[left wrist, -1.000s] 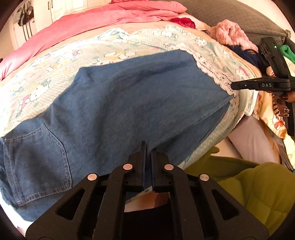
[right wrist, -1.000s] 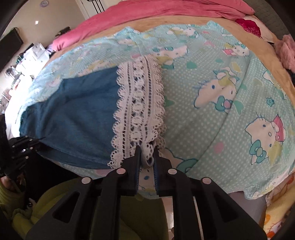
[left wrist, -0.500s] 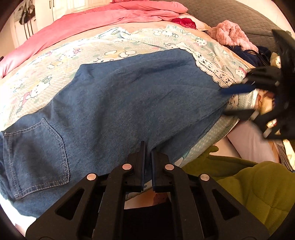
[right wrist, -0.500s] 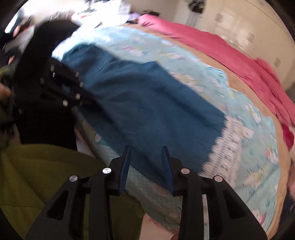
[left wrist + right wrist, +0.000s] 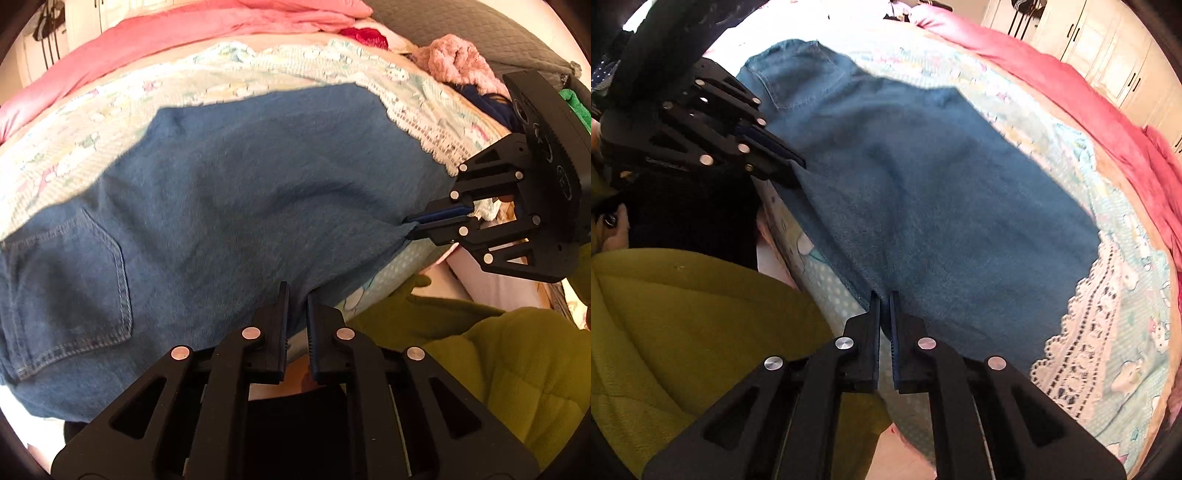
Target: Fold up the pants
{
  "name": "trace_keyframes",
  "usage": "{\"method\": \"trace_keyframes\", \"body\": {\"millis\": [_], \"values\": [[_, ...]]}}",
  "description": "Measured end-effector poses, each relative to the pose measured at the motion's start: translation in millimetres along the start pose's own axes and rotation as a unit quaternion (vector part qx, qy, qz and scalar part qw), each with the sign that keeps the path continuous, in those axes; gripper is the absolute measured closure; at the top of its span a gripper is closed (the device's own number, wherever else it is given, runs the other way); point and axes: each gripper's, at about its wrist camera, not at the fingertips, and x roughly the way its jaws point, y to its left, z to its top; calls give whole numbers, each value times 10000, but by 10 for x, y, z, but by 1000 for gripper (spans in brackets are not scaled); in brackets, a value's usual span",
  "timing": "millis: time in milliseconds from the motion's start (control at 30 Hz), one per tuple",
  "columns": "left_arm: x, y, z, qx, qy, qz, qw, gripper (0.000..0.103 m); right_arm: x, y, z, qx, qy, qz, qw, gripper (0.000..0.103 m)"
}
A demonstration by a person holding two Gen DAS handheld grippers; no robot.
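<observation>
A: What is the left camera showing?

B: My left gripper [image 5: 295, 295] is pinching the near hem of the jeans [image 5: 229, 192], jaws nearly together with denim between them. The jeans are lying flat across the quilt [image 5: 110, 110], back pocket [image 5: 74, 280] at the left. Over at the right, my right gripper [image 5: 413, 227] is biting the same near edge, further along the leg.

A: And the right camera?

B: My right gripper [image 5: 884, 299] is clamping shut on the edge of the jeans [image 5: 923, 192], fabric caught between the pads. The jeans are stretching away from it toward the waist, and my left gripper [image 5: 798, 166] is gripping that edge nearer the pocket. The lace trim [image 5: 1082, 332] of the quilt [image 5: 1126, 280] is showing beside the leg end.

A: How far along is the folding?

B: I am judging it early. The jeans seem to be lying with one leg on the other, a single long strip. Both grips are set on the near edge; folding the length over, likely more than once, is all left to do.
</observation>
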Motion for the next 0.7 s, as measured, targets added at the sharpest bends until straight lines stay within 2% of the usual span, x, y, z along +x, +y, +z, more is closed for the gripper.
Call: {"method": "trace_keyframes", "body": {"millis": [67,100,200,333,433,500,567,600,700], "values": [[-44,18,-31,-32,-2,-36,10000,97,-58,-57,-15,172,5,227,9996,91],[-84,29,-49,-50,-32,-43,10000,92,-99,-98,-12,251,-3,327,9991,90],[-308,178,-119,-336,-367,-21,9988,67,-314,-260,-60,533,-244,373,9976,88],[-503,586,-138,-1082,-635,539,9906,60,-457,-628,-32,1241,-609,303,9899,88],[-489,863,-172,-1528,-477,1157,9803,47,-364,-760,-19,1401,-475,185,9888,78],[-453,1010,-223,-1703,-353,1626,9712,47,-228,-772,-34,1399,-207,77,9899,73],[-454,1137,-265,-1825,-396,1605,9692,47,-69,-826,-128,1435,276,-234,9890,74],[-458,1197,-274,-1950,-436,1479,9686,49,-68,-853,-169,1526,169,-177,9880,74],[-481,1215,-249,-2054,-401,1449,9671,50,-104,-855,-169,1649,94,-120,9862,71]]}}
